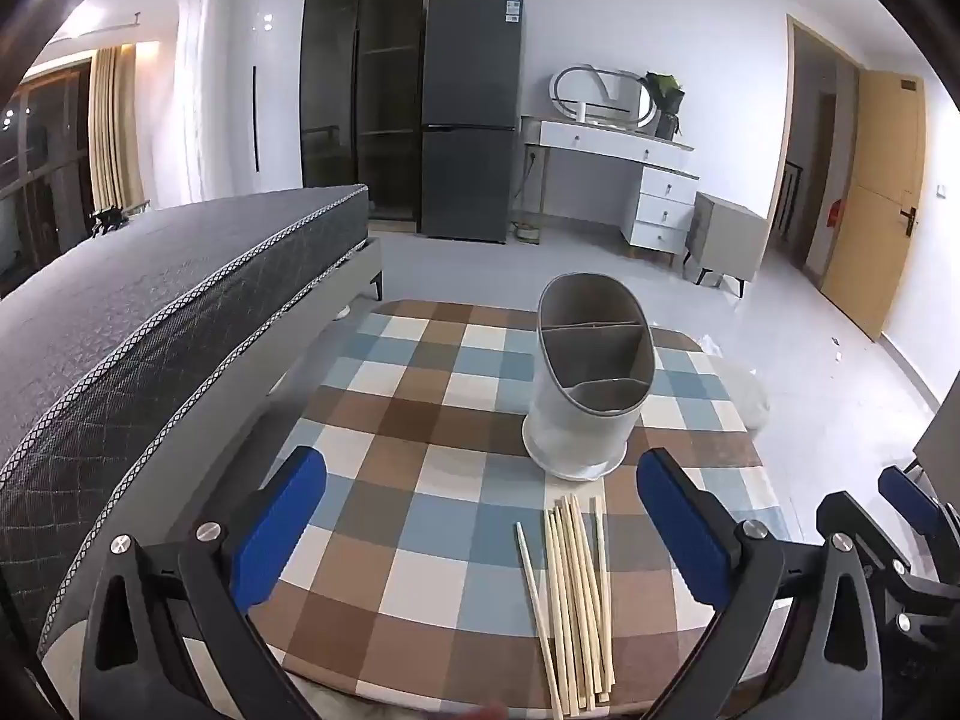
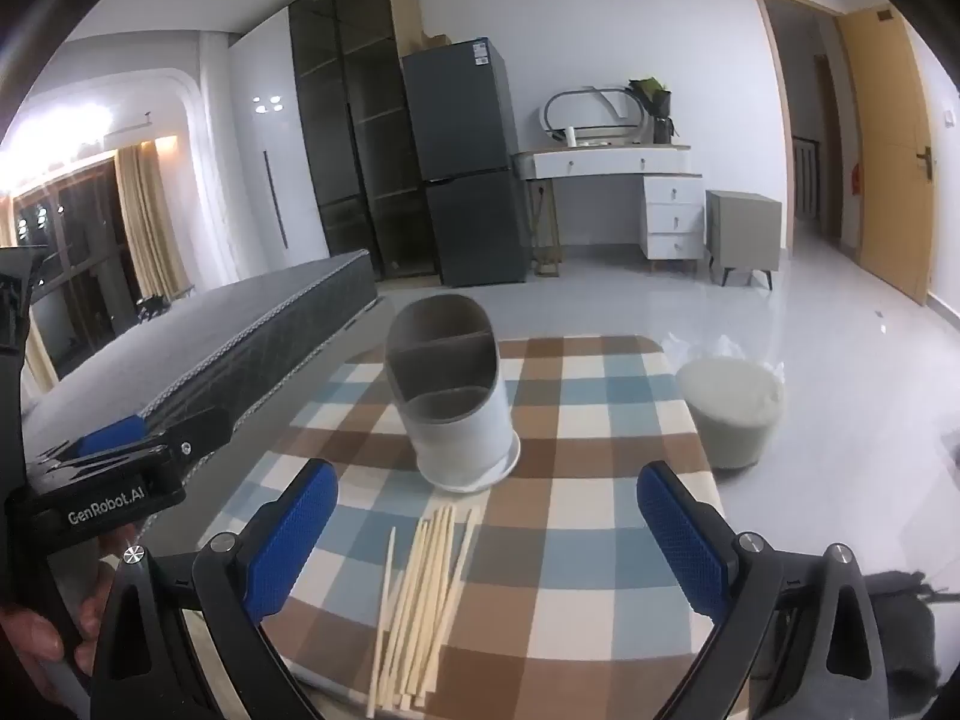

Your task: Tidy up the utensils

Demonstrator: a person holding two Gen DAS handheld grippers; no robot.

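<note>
A bundle of several pale wooden chopsticks (image 1: 570, 600) lies on the checked tablecloth (image 1: 420, 420) near its front edge; it also shows in the right wrist view (image 2: 420, 600). Behind it stands an empty grey-and-white utensil holder (image 1: 591, 384) with three compartments, also in the right wrist view (image 2: 453, 396). My left gripper (image 1: 480, 510) is open and empty, above the table's front edge, left of the chopsticks. My right gripper (image 2: 486, 516) is open and empty, just behind the chopsticks. The left gripper's body (image 2: 120, 474) shows at the left of the right wrist view.
A dark mattress bed (image 1: 150, 312) runs along the table's left side. A round grey stool (image 2: 732, 414) stands on the floor right of the table. A fridge (image 1: 471, 120), a white dresser (image 1: 630, 180) and a wooden door (image 1: 870, 192) are far behind.
</note>
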